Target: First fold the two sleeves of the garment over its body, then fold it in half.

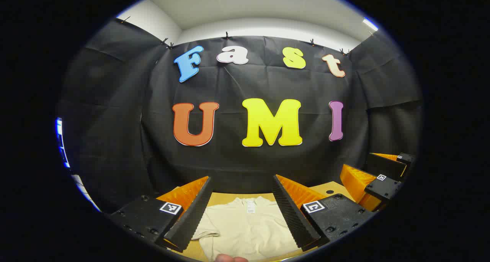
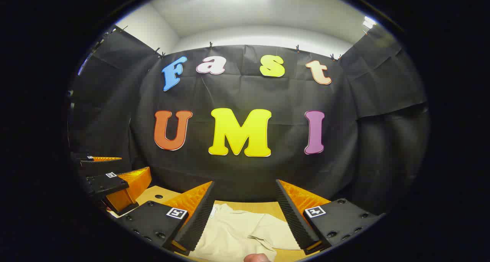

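In the left gripper view, the left gripper [image 1: 241,206] is hovering above the desk [image 1: 229,197] with its jaws standing wide apart, gripping nothing. At six o'clock a fingertip [image 1: 229,258] is peeking in at the bottom edge. Between the jaws the cream garment [image 1: 245,227] is lying flat on the desk, collar pointing toward twelve o'clock, one short sleeve spreading toward eight o'clock. At three o'clock the right gripper [image 1: 377,181] is hanging beside it.

In the right gripper view, the right gripper's jaws are likewise gaping wide and holding nothing, the garment lying below them with its other sleeve reaching toward four o'clock. The left gripper is showing at nine o'clock.
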The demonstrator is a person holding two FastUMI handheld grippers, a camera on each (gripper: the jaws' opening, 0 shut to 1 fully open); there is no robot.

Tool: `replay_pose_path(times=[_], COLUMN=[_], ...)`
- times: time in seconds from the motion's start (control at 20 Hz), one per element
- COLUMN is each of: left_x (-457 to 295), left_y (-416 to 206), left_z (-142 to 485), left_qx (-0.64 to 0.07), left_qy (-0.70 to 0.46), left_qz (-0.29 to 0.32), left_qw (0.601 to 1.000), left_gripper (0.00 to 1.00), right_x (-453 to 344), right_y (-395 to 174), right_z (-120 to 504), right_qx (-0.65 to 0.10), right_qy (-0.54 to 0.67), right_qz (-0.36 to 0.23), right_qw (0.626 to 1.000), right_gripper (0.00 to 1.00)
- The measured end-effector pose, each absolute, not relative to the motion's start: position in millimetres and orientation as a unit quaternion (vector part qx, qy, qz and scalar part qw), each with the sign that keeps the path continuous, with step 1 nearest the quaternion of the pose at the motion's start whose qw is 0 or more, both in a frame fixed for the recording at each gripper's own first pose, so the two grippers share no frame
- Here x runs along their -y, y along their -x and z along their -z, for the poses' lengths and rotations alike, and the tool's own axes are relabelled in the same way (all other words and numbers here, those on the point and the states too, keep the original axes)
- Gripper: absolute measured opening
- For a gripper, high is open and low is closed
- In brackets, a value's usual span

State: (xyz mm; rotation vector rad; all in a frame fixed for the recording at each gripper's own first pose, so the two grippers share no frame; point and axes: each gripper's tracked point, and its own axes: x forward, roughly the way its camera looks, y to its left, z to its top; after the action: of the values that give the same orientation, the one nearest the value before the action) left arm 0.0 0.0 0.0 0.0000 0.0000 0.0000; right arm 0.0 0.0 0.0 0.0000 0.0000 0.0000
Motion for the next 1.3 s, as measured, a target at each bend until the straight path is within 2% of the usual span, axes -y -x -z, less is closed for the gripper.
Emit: replay_pose_path(times=[0.6,0.65,0.7,1.3], left_x=[2,1,2,8], left_y=[-8,-8,-8,-13], left_z=[4,6,6,16], left_qx=[-0.009,-0.009,-0.009,-0.033], left_qy=[0.003,0.002,0.002,-0.002], left_qz=[-0.004,-0.005,-0.005,0.003], left_qw=[1.000,1.000,1.000,0.999], left_gripper=[0.99,0.99,0.99,0.99], right_x=[13,15,16,35], right_y=[-13,-14,-14,-28], right_z=[8,8,7,16], right_qx=[-0.019,-0.019,-0.019,-0.034], right_qy=[-0.015,-0.015,-0.015,-0.013], right_qz=[0.012,0.013,0.012,-0.024], right_qw=[1.000,1.000,1.000,0.999], right_gripper=[0.95,0.93,0.95,0.93])
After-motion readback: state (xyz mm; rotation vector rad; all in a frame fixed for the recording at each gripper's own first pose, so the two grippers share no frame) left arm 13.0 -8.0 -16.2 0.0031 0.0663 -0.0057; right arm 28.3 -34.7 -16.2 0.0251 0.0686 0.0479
